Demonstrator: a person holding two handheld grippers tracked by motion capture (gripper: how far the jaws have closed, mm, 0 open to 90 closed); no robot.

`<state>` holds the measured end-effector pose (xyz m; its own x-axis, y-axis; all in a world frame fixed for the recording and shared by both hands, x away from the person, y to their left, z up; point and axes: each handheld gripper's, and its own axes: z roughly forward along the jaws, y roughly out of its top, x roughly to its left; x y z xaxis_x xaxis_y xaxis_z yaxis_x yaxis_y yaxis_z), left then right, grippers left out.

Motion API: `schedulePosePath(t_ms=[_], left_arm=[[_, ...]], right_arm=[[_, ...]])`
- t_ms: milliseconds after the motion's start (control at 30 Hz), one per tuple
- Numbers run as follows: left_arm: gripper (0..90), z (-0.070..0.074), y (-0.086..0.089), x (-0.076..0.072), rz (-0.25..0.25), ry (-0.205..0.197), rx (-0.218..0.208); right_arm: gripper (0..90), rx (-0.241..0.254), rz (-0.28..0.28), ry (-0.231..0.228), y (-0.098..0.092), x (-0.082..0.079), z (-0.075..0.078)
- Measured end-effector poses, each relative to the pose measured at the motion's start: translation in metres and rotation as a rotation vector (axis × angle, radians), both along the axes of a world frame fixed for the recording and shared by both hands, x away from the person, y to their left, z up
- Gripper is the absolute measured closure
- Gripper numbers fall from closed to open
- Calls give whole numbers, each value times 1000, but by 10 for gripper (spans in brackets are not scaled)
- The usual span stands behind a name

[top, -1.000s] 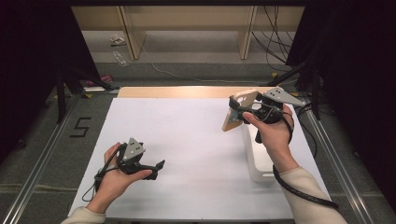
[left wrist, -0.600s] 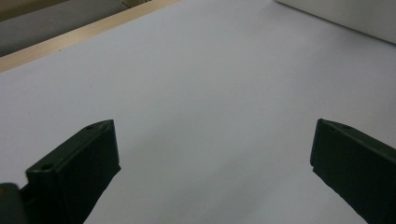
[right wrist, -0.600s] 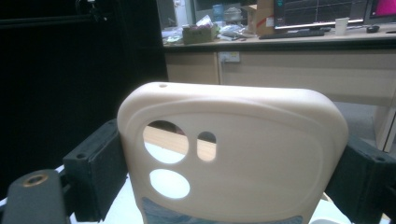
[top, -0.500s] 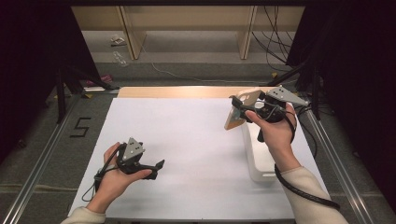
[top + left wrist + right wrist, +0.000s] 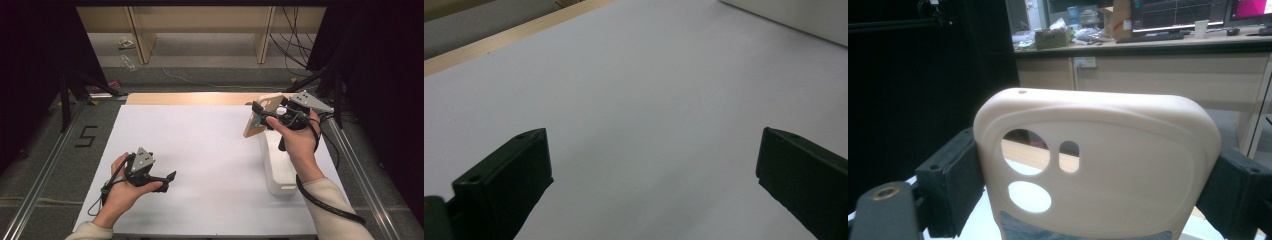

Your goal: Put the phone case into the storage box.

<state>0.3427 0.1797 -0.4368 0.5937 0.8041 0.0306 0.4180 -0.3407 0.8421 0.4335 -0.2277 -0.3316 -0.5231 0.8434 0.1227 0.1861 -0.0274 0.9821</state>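
Observation:
My right gripper [image 5: 258, 116] hangs above the table's far right, shut on a beige phone case [image 5: 261, 121] with camera cut-outs. In the right gripper view the phone case [image 5: 1108, 160] stands upright between the two black pads [image 5: 950, 187], which press on its side edges. Low over the white sheet at the near left, my left gripper [image 5: 169, 180] points right. Its jaws stand wide apart in the left gripper view, where the left gripper [image 5: 651, 175] has only bare white sheet [image 5: 639, 85] between them.
A white oblong box [image 5: 278, 167] lies on the table under my right hand. The table's wooden far edge [image 5: 190, 98] runs behind the sheet. Metal rails [image 5: 47, 160] flank the table on both sides, and beyond it stand desks and cables.

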Motion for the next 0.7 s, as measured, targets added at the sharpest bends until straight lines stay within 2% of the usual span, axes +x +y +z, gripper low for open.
schedulePosePath(t_ms=[300,700], left_arm=[[7,0,-1,0,-4,-2,0],[7,1,-1,1,-2,-4,-2]], right_arm=[[124,13,-19,1,-6,1,2],[124,22,-74,-9,-23,5,6]])
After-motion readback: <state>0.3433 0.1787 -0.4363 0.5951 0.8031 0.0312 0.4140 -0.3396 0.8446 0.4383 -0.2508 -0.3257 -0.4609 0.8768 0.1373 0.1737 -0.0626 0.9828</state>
